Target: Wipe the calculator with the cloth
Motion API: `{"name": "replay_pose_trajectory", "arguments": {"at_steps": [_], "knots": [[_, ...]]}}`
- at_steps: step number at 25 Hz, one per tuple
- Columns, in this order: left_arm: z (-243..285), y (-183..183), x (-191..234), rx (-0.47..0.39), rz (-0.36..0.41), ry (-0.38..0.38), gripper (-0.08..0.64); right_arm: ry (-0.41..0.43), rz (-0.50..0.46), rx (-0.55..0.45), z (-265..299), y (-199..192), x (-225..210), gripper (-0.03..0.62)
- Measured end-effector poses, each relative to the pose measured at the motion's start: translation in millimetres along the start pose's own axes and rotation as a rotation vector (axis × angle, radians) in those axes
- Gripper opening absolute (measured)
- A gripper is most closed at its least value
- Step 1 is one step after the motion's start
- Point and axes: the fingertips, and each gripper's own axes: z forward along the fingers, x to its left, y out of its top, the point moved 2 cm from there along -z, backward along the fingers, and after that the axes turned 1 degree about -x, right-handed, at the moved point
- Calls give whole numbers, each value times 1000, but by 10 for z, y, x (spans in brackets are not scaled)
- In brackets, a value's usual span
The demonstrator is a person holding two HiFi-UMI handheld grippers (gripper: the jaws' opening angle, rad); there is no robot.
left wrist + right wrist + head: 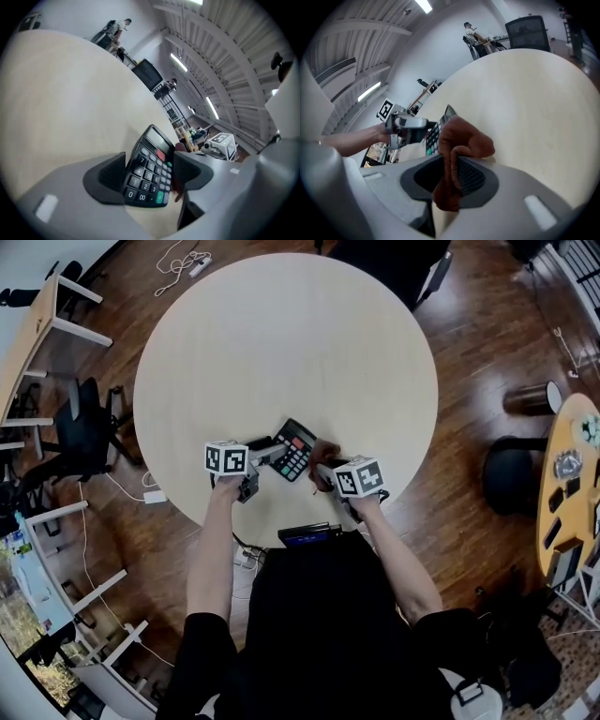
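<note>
Looking down from the head view, we see the calculator (pixel 294 448) on the pale round table (pixel 281 324), with its key face turned up and its display end pointing away from the person. We take the calculator as our reference for everything else.

The left gripper (pixel 148 174) comes at the calculator from its left side. In the left gripper view, the end with the bottom rows of keys sits between the two dark pads, one pad against each long edge, so this gripper is clamped on the calculator. Its marker cube (pixel 226 458) sits further to the left of the calculator.

The right gripper (pixel 450 171) stands just to the right of the calculator and is clenched on the rust-brown cloth (pixel 464 138). A fold of the cloth is pinched between its jaws, and the rest bunches up above them. From the head view the cloth lies just beside the calculator's right edge; we cannot tell whether the two touch. The right marker cube (pixel 360 476) sits nearer the person than the calculator, to its right.
</note>
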Motion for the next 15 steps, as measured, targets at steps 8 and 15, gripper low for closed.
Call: {"name": "replay_pose_trajectory", "arguments": {"at_steps": [8,15], "knots": [[-315,-290,8,-412,-483,-174,254,41,-204,-90,381,1031,57,91],[-766,-186,36,-539,-443,-158,252,-43,-85,-181,9,1071,-286,91]]}}
